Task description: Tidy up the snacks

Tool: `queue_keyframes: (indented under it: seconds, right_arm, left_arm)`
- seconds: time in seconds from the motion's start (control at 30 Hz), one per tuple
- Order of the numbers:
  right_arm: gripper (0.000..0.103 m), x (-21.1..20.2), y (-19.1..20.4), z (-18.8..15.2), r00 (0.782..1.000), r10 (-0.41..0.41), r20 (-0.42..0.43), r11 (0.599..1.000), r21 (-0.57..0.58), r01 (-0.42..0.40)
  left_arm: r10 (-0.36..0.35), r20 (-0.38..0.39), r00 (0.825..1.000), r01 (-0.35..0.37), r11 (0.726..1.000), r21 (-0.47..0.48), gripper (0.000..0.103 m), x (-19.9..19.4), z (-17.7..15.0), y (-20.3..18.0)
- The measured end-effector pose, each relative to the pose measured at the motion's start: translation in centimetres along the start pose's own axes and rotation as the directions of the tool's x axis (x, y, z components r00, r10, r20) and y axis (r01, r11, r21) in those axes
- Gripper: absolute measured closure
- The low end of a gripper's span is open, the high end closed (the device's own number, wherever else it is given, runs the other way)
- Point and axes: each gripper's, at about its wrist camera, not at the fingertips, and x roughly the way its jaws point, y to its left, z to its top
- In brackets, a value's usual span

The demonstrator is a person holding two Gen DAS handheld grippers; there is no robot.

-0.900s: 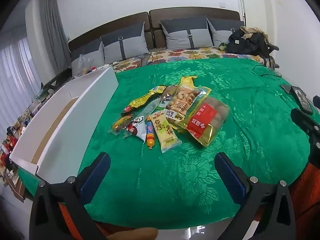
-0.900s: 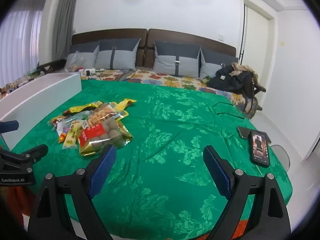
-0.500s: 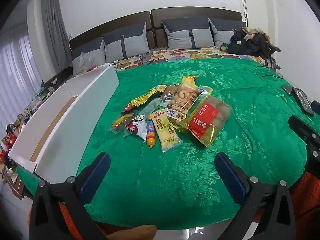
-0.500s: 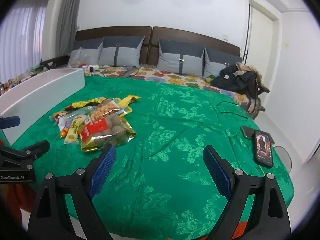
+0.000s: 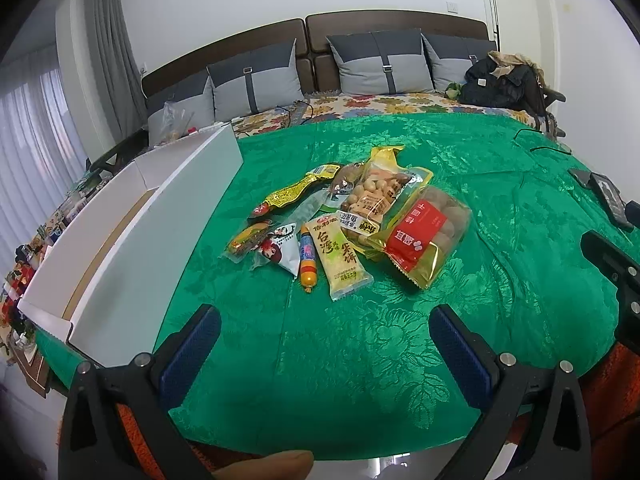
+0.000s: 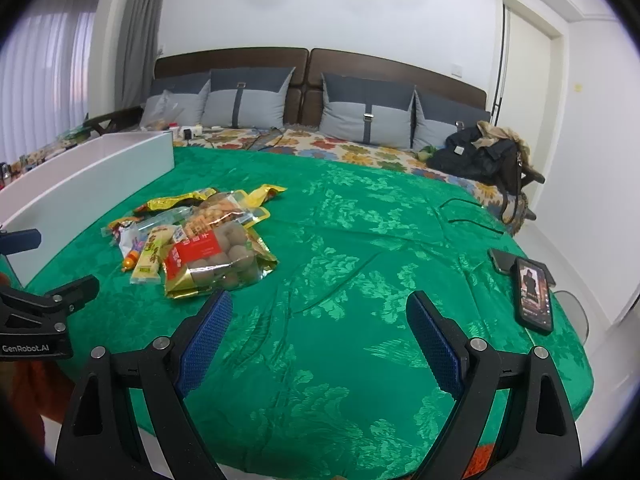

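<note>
Green damask bedspread (image 5: 360, 360) covers the bed in front of us, and both of our grippers hover over its near edge. Furthest left sits a long white box (image 5: 132, 248), open at the top, lying along the side of the bed. Just to its right is the snack pile (image 5: 344, 224): a small burger-print packet (image 5: 248, 238), a white wedge-shaped packet (image 5: 280, 248), a small orange-ended sausage stick (image 5: 307, 258), a pale yellow bar wrapper with green characters (image 5: 338, 258), a clear bag of peanuts (image 5: 372, 196) and, at the right of the heap, a gold-edged bag of round brown balls with a red label (image 5: 424, 236). These overlap one another and lie apart from the box.

Our left gripper (image 5: 324, 340) has its blue-padded fingers spread wide with nothing between them, short of the pile. Our right gripper (image 6: 320, 328) is likewise wide apart and holds nothing, with the pile ahead to its left. Further right, two phones (image 6: 532, 292) rest near the bed's edge, and a dark bag (image 6: 480, 160) sits by the pillows.
</note>
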Motion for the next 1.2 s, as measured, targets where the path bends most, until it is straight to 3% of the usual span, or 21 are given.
queue_keyframes:
  seconds: [1.2]
  right_arm:
    - [0.012, 0.9, 0.7, -0.4, 0.999, 0.029, -0.018, 0.999, -0.015, -0.03]
  left_arm:
    - [0.004, -0.035, 0.999, -0.004, 1.0, -0.016, 0.0, 1.2, -0.6, 0.5]
